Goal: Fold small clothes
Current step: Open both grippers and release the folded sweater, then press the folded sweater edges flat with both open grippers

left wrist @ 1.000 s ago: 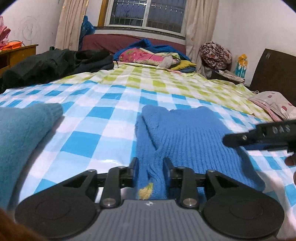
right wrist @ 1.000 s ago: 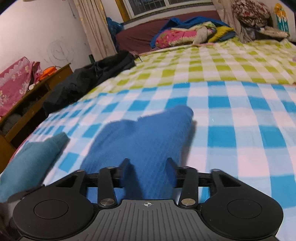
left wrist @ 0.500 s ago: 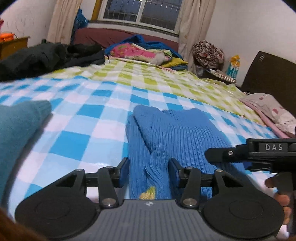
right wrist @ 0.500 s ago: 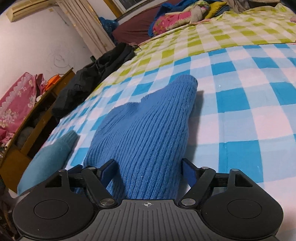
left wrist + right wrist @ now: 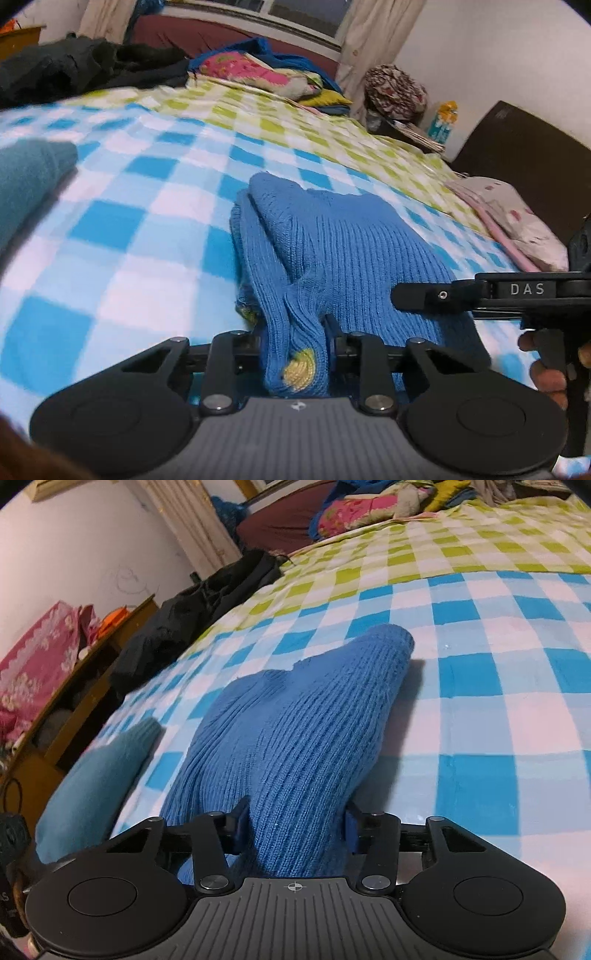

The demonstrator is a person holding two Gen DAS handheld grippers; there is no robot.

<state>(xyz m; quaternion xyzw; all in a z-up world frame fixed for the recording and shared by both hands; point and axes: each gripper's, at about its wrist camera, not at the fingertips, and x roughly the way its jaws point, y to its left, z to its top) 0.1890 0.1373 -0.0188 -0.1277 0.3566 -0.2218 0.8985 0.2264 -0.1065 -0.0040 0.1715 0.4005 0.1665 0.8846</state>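
Note:
A blue ribbed knit garment (image 5: 343, 243) lies on the blue-and-white checked bed sheet (image 5: 122, 258). It also shows in the right wrist view (image 5: 295, 731). My left gripper (image 5: 293, 332) is shut on its near edge, beside a yellow patch (image 5: 300, 369). My right gripper (image 5: 295, 816) is shut on the garment's other near edge and lifts it into a ridge. The right gripper's body (image 5: 517, 291) shows at the right of the left wrist view.
A teal knit garment (image 5: 26, 177) lies to the left, also in the right wrist view (image 5: 92, 782). Dark clothes (image 5: 74, 66) and a pile of bedding (image 5: 266, 77) lie at the back. A pillow (image 5: 517, 225) is at the right. A wooden cabinet (image 5: 66, 705) stands beside the bed.
Both grippers have closed on the blue garment's near edge and raised it. The fabric has bunched into a taller ridge, and both views have tilted and moved closer.

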